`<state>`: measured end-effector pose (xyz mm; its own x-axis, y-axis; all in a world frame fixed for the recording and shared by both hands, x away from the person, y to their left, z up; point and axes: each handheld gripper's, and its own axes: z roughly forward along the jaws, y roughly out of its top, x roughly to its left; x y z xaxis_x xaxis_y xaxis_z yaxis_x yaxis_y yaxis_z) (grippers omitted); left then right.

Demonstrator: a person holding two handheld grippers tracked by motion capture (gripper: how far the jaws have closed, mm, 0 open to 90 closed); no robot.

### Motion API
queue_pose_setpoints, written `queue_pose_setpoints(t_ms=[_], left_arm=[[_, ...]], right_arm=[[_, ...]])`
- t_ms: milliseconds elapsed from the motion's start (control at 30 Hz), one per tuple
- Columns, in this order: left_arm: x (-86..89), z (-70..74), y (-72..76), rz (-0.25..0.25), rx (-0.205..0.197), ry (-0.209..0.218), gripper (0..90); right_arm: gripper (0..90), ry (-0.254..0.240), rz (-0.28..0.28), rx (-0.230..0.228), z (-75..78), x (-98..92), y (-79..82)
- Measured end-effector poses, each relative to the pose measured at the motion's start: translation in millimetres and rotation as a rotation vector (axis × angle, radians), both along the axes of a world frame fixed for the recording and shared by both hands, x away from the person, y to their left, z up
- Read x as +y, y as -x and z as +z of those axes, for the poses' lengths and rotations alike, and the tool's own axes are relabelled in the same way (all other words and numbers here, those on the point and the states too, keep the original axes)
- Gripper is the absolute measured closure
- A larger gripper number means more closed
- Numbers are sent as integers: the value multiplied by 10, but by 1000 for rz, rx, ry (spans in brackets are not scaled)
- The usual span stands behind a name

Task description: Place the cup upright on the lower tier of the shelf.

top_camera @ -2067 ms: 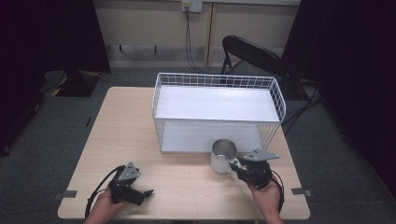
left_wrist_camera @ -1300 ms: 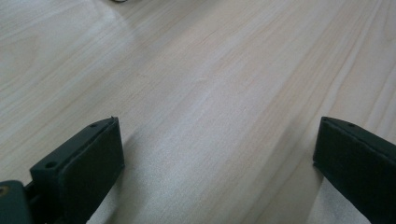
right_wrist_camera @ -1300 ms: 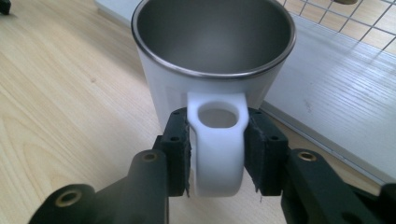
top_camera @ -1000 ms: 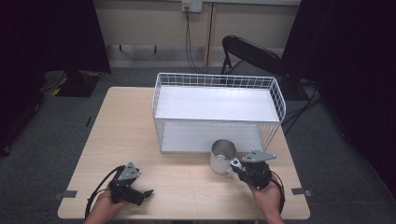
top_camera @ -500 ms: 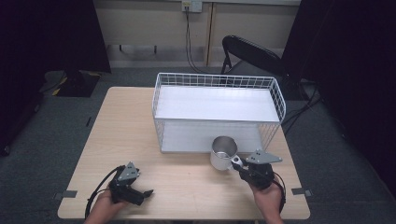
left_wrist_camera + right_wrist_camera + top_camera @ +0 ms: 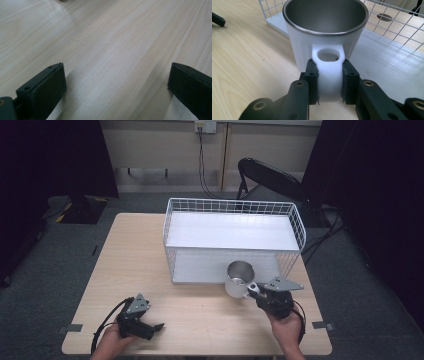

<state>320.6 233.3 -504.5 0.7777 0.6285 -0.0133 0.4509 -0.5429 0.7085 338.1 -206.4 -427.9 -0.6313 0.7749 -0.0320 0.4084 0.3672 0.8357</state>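
Resting low on the near left part of the wooden table (image 6: 130, 260), the left gripper (image 6: 156, 326) lay in the person's left hand (image 6: 111, 343), its cable looping back toward the table edge. In the left gripper view its two black jaws stood wide apart with nothing but bare wood grain between them.

Toward the middle and far side of the table stood a white wire basket (image 6: 172, 227) with a pale flat floor, well apart from the left gripper.

Just in front of the basket's near right wall was the white mug (image 6: 238, 280), upright, its steel-lined mouth facing up. It sat close against the basket's near edge; whether its base touched the table could not be told.

Farther right, the right gripper (image 6: 253, 290) was held in the person's right hand (image 6: 286, 330), pointing toward the mug. In the right gripper view the pads (image 6: 312, 75) were clamped on either side of the mug's white handle (image 6: 329, 72), squeezing it firmly just below the finger hole, with the basket's wire mesh behind.
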Motion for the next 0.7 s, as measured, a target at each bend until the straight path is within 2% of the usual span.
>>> queue_pose_setpoints(t_ms=[700], left_arm=[[-3, -2, 0, -3, 1, 0, 5]], right_arm=[[718, -6, -45, -26, 56, 58, -135]])
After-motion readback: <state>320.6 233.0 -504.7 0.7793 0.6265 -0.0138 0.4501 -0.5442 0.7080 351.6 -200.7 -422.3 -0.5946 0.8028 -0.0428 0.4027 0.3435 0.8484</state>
